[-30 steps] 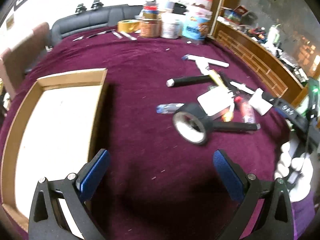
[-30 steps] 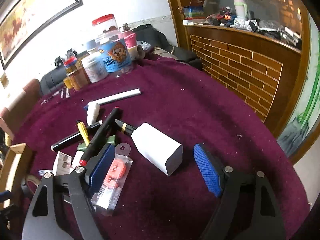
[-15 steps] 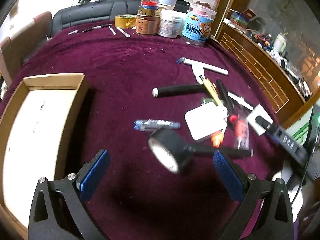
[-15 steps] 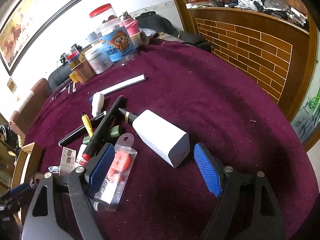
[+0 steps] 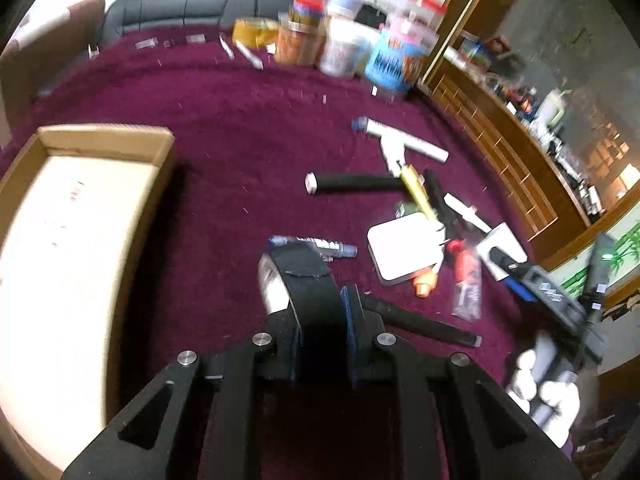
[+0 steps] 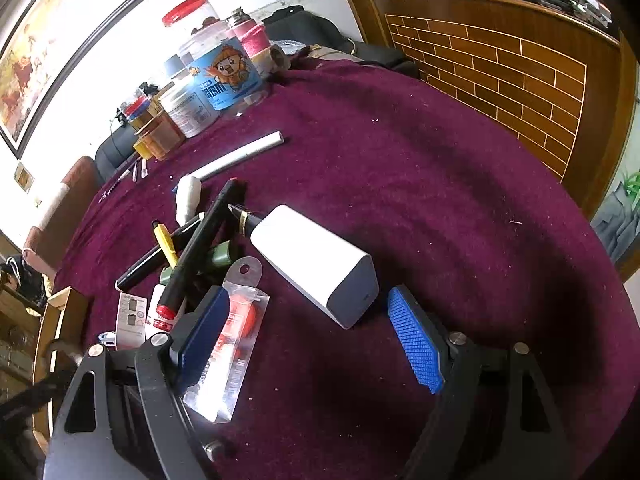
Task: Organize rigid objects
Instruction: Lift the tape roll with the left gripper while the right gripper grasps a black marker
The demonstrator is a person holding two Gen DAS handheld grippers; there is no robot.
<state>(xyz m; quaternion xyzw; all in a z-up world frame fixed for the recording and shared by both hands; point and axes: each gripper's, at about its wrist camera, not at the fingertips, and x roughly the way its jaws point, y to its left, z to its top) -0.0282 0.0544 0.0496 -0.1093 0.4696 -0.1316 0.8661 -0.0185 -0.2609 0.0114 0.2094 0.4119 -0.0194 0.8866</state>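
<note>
The surface [image 6: 420, 184] wears rough, matt maroon cloth. On it, a smooth white plastic box [image 6: 316, 264]; beside that, a glossy clear plastic packet [image 6: 236, 344]. Plain matt cardboard tray [image 5: 80, 240].

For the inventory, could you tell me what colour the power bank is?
White power bank, with a grey end face; clearest in the right wrist view.

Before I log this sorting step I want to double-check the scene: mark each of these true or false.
1. The left gripper is closed on the black tape roll. True; its fingers have just been closing.
2. The right gripper holds the white box. False: it is open, the box lies ahead.
3. The cardboard box holds pens. False: no pens show inside.
4. Jars stand at the table's far edge. True.
</note>
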